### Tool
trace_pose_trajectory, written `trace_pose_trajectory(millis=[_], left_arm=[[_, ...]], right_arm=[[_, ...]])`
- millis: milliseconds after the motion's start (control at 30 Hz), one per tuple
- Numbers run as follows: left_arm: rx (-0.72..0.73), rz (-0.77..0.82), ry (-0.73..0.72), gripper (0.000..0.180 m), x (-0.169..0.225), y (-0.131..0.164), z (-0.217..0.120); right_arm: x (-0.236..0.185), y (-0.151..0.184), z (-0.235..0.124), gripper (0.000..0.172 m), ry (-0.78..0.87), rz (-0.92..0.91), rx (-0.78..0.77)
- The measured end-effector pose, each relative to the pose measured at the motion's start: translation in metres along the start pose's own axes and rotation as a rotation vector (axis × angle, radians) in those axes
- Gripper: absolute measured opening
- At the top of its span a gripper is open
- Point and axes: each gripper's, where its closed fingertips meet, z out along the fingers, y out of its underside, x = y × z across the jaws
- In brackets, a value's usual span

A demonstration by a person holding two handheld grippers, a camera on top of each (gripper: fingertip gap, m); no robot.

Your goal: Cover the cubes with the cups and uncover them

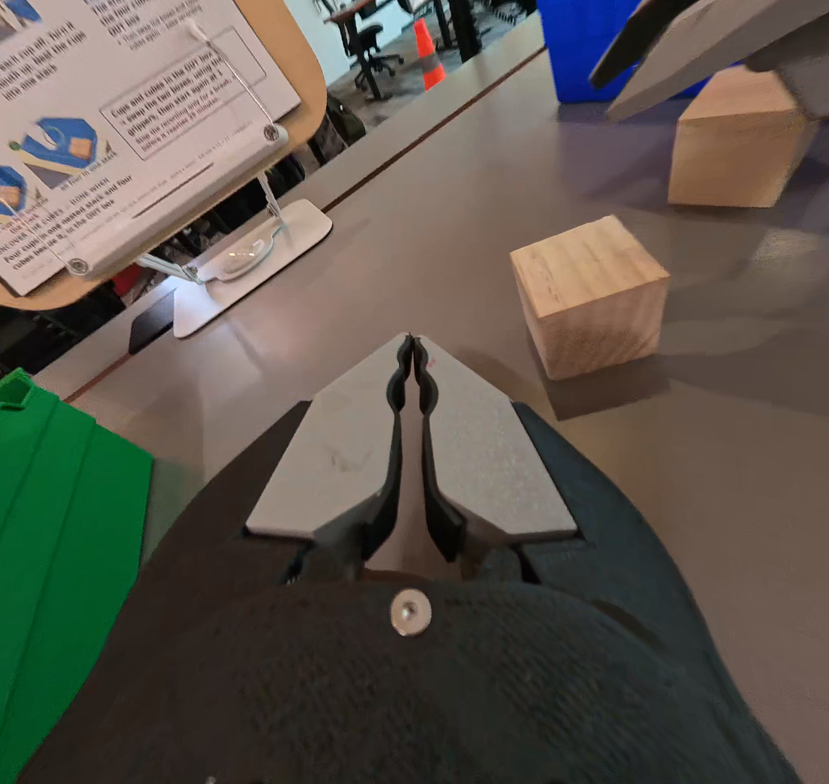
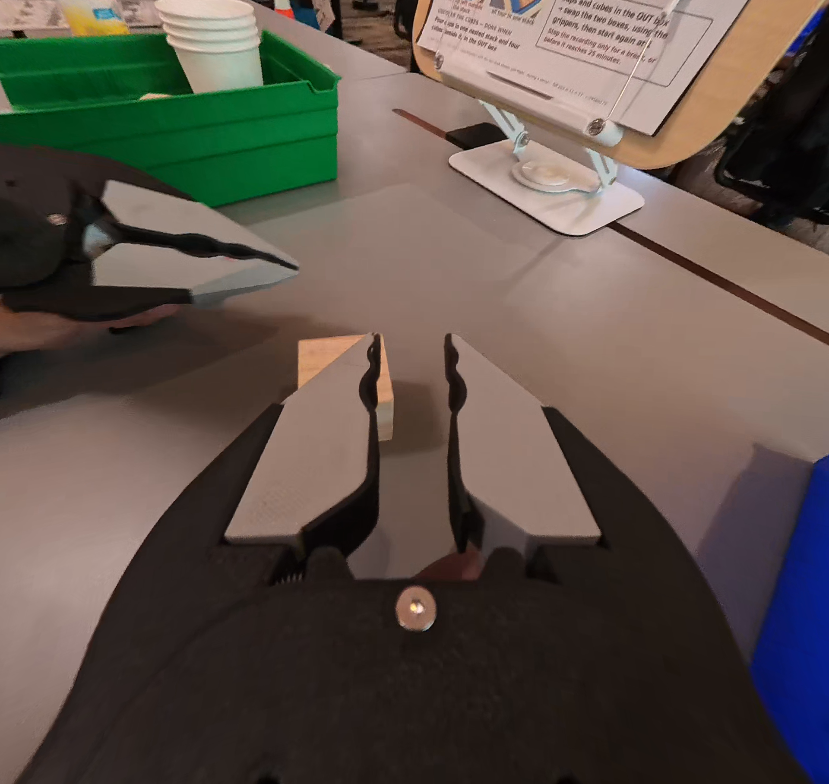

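Right now the left hand-held gripper has its two black pads pressed tip to tip with nothing between them, hovering over the grey bench. Just beside it to the right, a pale wooden cube stands on the bench, clear of the fingers, and a second wooden cube sits farther off, partly under the right hand-held gripper, whose grey fingers reach in from the upper right of the left wrist view. In the right wrist view that gripper's jaws stand partly apart with only bare bench between the pads; a wooden cube lies below and behind its left finger, mostly hidden by it, and is not gripped. The left gripper shows there too, closed, coming in from the left edge. Behind it a green bin rests on the bench and holds a nested stack of white paper cups, upright with the mouths up. A blue bin sits at the far right, near the second cube. A white stand carrying a printed instruction sheet on a wooden board occupies the back of the bench.
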Motion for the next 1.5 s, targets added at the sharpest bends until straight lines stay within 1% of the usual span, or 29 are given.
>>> trace_pose_trajectory(millis=[67,167,233,300,367,467,533,700,733,800,900,933,1000,1133,1233,1333,1400,1500], left_arm=[[-0.061,0.036,0.013,0.0,0.005,0.005,0.013],[-0.104,0.155,-0.036,0.0,0.011,0.008,0.024],[-0.124,0.251,-0.028,0.0,0.021,0.01,0.028],[-0.109,0.342,-0.013,0.0,0.033,0.009,0.028],[-0.067,0.387,-0.007,0.0,0.04,0.005,0.023],[-0.017,0.394,0.015,0.0,0.046,-0.001,0.017],[-0.007,0.372,0.027,0.0,0.045,-0.003,0.016],[0.084,0.328,0.113,0.0,0.054,-0.013,0.003],[0.11,0.33,0.121,0.0,0.055,-0.016,0.0],[0.144,0.33,0.127,0.0,0.057,-0.019,-0.005],[0.11,0.308,0.107,0.0,0.052,-0.017,0.0],[0.113,0.305,0.112,0.0,0.053,-0.018,0.001],[0.118,0.305,0.123,0.0,0.054,-0.019,0.002],[0.115,0.274,0.13,0.0,0.052,-0.019,0.002],[0.114,0.305,0.123,0.0,0.054,-0.018,0.003],[0.129,0.337,0.117,0.0,0.057,-0.019,0.001],[0.129,0.337,0.116,0.0,0.057,-0.019,0.001],[0.103,0.331,0.093,0.0,0.054,-0.017,0.005]], right_arm=[[-0.006,0.008,0.0,0.019,-0.041,-0.024,-0.038],[-0.006,0.028,0.004,0.015,-0.013,-0.13,-0.137],[-0.01,0.04,0.007,0.01,-0.006,-0.204,-0.203],[-0.015,0.047,0.011,0.002,0.0,-0.266,-0.245],[-0.014,0.052,0.014,0.003,0.036,-0.329,-0.278],[-0.011,0.055,0.02,0.004,0.101,-0.373,-0.295],[-0.017,0.061,0.024,0.005,0.076,-0.385,-0.316],[-0.018,0.065,0.025,0.003,0.095,-0.431,-0.337],[-0.02,0.065,0.024,0.0,0.071,-0.425,-0.337],[-0.029,0.063,0.021,0.0,0.008,-0.396,-0.319],[-0.033,0.053,0.014,0.0,-0.036,-0.364,-0.272],[-0.029,0.048,0.012,0.0,-0.019,-0.362,-0.251],[-0.009,0.034,0.004,0.0,0.071,-0.335,-0.194],[0.023,0.008,-0.015,0.0,0.187,-0.185,-0.05],[0.037,-0.003,-0.024,0.0,0.245,-0.135,0.015],[0.042,-0.004,-0.027,0.0,0.288,-0.153,0.019],[0.044,0.002,-0.024,0.0,0.297,-0.173,-0.02],[0.055,0.006,-0.028,0.0,0.367,-0.201,-0.054]])
